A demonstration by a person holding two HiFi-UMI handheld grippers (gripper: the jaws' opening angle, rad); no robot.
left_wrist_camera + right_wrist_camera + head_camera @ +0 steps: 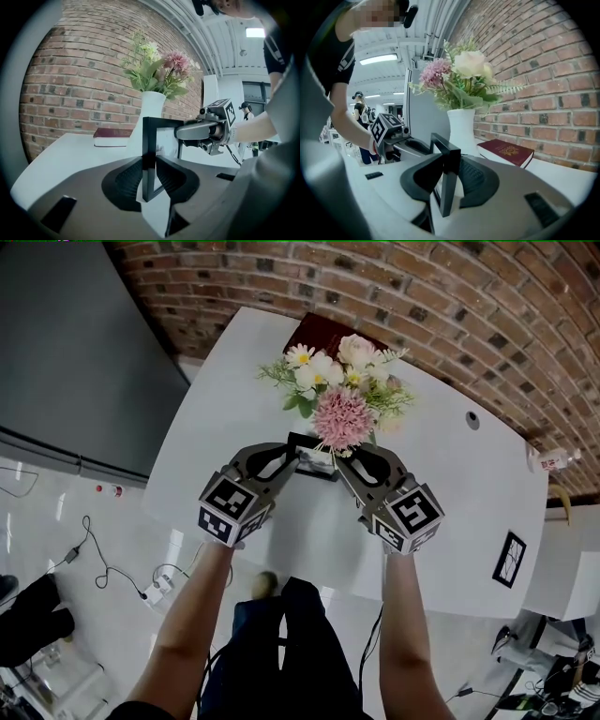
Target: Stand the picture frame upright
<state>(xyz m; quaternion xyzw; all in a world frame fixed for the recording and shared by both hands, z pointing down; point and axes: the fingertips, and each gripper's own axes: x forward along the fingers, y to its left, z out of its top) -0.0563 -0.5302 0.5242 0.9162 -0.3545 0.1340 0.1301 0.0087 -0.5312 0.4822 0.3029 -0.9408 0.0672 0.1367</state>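
Observation:
A black picture frame (314, 457) stands on edge on the white table (450, 502), right in front of a white vase of flowers (342, 395). My left gripper (289, 458) is shut on the frame's left side; in the left gripper view the frame's upright bar (150, 154) sits clamped between both pads. My right gripper (343, 463) is at the frame's right side, and in the right gripper view the pads lie against the bar (449, 168). The two grippers face each other across the frame, which looks close to vertical.
The vase (152, 110) stands just behind the frame. A dark red book (323, 334) lies behind it by the brick wall. A small bottle (553, 460) and a black-and-white card (509, 559) are at the right. The table's front edge is near my arms.

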